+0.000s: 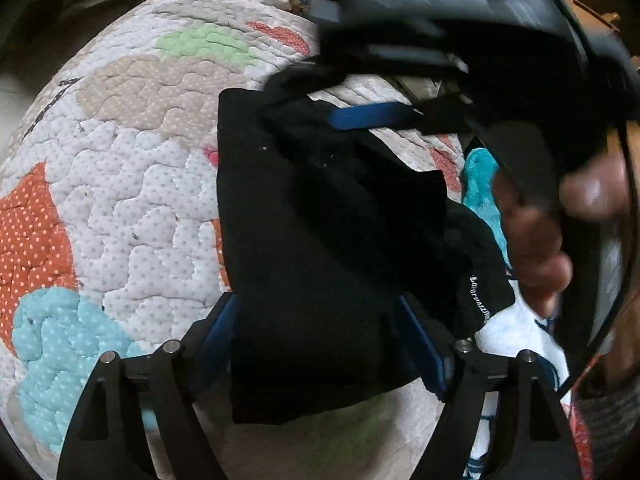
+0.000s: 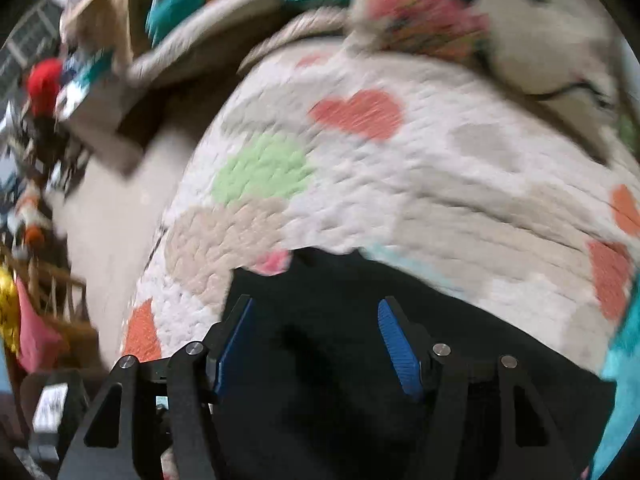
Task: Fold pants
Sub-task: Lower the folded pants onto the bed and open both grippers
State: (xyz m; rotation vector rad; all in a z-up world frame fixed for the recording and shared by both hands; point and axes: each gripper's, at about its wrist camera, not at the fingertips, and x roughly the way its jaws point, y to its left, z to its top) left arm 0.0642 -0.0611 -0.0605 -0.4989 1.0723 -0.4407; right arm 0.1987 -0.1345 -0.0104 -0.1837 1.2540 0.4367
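The black pants (image 1: 316, 240) lie bunched on a quilted bedspread (image 1: 132, 184) with coloured hearts. My left gripper (image 1: 320, 312) is open, its blue-padded fingers (image 1: 420, 340) on either side of the black cloth. The right gripper (image 1: 372, 116) shows blurred at the upper right of the left wrist view, above the pants' far end, held by a hand (image 1: 540, 248). In the right wrist view the right gripper (image 2: 316, 320) is open over the black pants (image 2: 340, 380), with cloth lying between its fingers. That view is blurred by motion.
A teal cloth (image 1: 484, 196) and a white printed cloth (image 1: 516, 340) lie to the right of the pants. A floral pillow (image 2: 440, 12) lies at the bed's far end. Boxes and clutter (image 2: 80, 60) stand on the floor to the left of the bed.
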